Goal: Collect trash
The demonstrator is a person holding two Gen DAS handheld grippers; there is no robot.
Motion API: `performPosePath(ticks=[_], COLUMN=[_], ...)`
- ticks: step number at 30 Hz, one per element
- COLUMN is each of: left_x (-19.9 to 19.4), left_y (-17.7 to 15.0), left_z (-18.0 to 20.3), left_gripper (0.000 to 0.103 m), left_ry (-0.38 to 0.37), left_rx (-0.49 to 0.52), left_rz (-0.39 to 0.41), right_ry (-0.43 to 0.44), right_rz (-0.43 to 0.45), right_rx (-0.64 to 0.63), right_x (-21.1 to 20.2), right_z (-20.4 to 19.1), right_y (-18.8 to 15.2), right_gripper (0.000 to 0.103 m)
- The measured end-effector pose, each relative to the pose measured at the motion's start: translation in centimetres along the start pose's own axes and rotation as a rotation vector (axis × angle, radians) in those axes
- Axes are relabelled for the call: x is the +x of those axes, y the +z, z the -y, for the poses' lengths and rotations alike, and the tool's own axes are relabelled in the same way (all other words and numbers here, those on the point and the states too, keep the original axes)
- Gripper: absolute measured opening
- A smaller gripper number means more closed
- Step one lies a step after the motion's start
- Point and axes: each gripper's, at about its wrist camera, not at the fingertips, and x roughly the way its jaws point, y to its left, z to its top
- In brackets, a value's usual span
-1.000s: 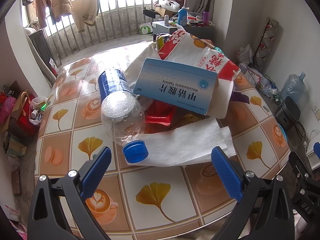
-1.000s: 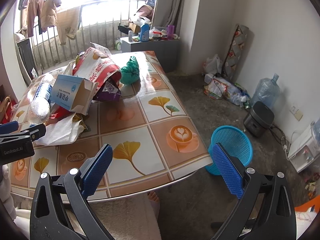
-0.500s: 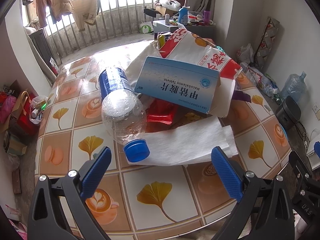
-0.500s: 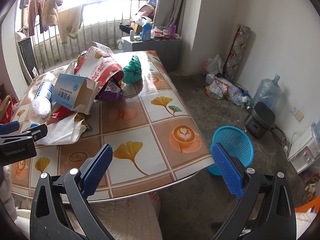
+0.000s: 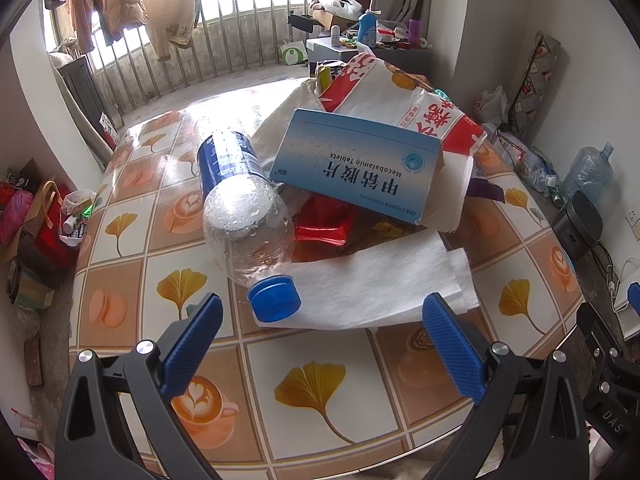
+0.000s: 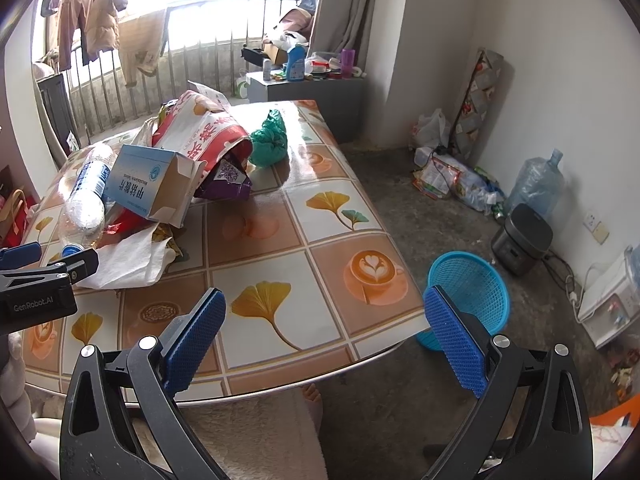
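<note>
Trash is piled on the tiled table (image 5: 312,380): a clear plastic bottle (image 5: 240,200) with a blue cap (image 5: 274,298), a blue tablet box (image 5: 356,166), a white paper sheet (image 5: 372,280), a red wrapper (image 5: 324,226) and a red-and-white bag (image 5: 400,100). My left gripper (image 5: 324,340) is open just in front of the cap and paper, holding nothing. My right gripper (image 6: 324,334) hangs open over the table's near right edge. In the right wrist view I see the bottle (image 6: 86,196), box (image 6: 152,188), a purple wrapper (image 6: 226,184) and a green bag (image 6: 270,142).
A blue mesh basket (image 6: 470,292) stands on the floor right of the table. A black cooker (image 6: 522,238), a water jug (image 6: 536,184) and floor litter (image 6: 452,180) lie along the right wall. Bags (image 5: 36,220) sit on the floor left of the table. A person's foot (image 6: 312,394) shows under the table.
The left gripper has crept slightly closer to the bottle cap and paper. The right gripper has shifted a little; both stay open and nothing on the table has moved.
</note>
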Motion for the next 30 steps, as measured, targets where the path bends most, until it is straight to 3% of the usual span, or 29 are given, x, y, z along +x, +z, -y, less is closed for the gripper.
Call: performPosePath(ticks=[30], left_x=[0.26], left_y=[-0.34], left_z=[-0.55], left_gripper=[0.097], left_ry=[0.003], left_rx=[-0.005], left_rz=[-0.009], right_ry=[0.004], right_rz=[-0.005], right_rx=[0.002], right_x=[0.24], right_z=[-0.02], right_y=[0.06], right_gripper=[0.095])
